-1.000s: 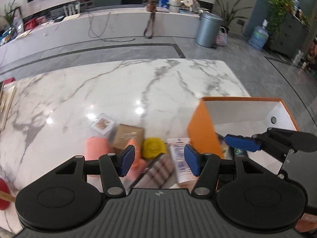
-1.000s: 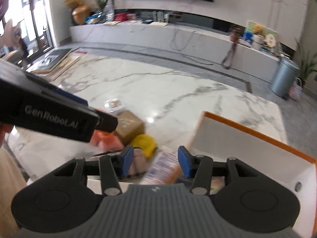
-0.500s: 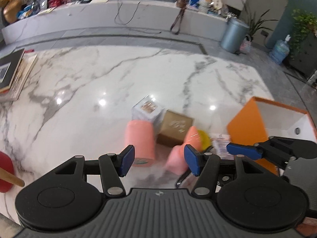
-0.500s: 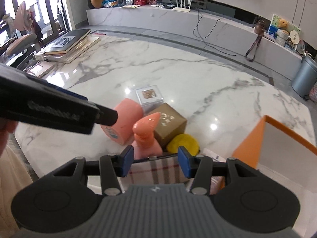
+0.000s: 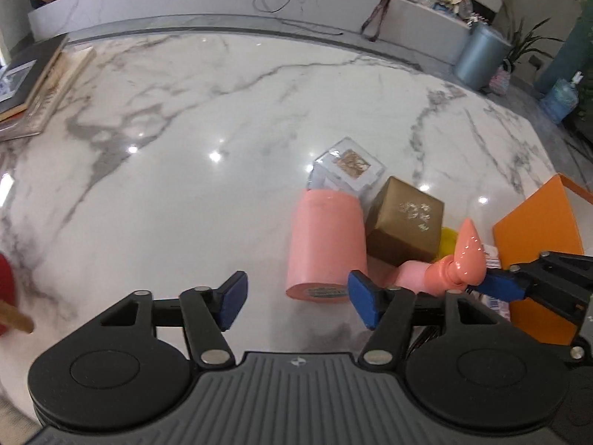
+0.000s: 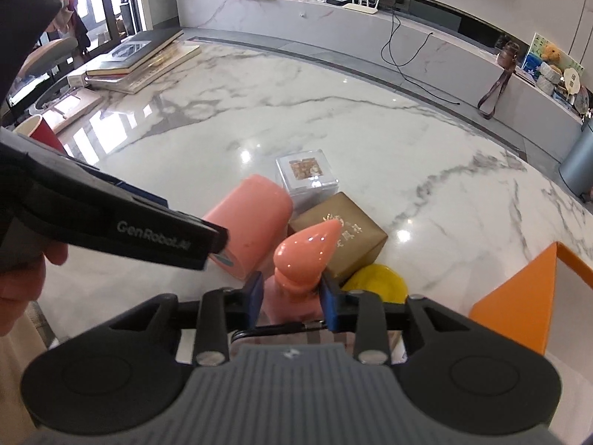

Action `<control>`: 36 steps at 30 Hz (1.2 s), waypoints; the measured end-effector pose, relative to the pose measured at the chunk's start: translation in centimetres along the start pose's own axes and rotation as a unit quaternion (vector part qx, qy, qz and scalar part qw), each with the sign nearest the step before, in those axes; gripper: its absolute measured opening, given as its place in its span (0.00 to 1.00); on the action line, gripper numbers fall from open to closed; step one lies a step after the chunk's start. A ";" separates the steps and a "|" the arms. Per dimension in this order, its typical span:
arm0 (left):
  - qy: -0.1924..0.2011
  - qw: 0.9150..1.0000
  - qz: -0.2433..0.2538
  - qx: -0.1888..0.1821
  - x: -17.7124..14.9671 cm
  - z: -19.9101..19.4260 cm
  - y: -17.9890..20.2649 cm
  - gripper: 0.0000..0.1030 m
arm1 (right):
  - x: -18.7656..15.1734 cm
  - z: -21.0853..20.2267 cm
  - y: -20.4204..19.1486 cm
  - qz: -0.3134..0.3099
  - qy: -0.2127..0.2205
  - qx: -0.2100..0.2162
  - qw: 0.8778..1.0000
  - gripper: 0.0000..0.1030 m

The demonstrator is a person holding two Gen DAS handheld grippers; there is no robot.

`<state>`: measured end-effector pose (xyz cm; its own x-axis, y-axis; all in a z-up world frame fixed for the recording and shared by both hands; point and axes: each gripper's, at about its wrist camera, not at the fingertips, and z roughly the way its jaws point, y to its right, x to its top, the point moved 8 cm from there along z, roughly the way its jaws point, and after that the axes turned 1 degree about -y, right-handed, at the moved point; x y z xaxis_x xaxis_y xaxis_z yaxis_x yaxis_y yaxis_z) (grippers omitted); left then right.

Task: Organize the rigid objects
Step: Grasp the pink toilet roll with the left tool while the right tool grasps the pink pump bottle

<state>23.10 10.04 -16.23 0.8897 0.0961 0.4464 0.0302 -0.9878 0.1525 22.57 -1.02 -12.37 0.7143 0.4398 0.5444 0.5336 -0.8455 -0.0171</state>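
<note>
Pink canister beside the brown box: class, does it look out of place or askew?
Yes. The pink canister lies toppled on its side on the marble table, its labelled end facing the camera, against the brown box.

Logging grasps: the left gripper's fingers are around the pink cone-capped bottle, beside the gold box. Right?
Not quite: the right gripper has its fingers around the pink cone-capped bottle beside the gold box, as the right wrist view shows. The left gripper is open.

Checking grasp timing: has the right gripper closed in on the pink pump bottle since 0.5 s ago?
Yes. The right gripper has advanced toward the gold box; its pads now flank the pink pump bottle neck, narrower than before.
</note>
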 end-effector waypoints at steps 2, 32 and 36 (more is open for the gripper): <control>0.003 1.000 0.004 -0.006 0.1 0.3 0.3 0.73 | 0.1 0.3 0.1 0.001 0.000 -0.001 1.000 0.31; -0.013 0.999 0.023 0.044 0.0 4.5 -0.2 0.64 | 0.4 1.0 -0.3 -0.008 0.004 -0.009 1.000 0.34; -0.019 0.999 0.015 0.039 -0.4 4.2 -0.5 0.64 | 0.5 0.8 -0.4 -0.006 0.006 -0.006 1.000 0.33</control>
<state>24.65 9.98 -20.15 0.9072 0.0623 0.4160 0.0365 -0.9969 0.0697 23.07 -0.26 -12.72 0.7020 0.4467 0.5546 0.5373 -0.8434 -0.0008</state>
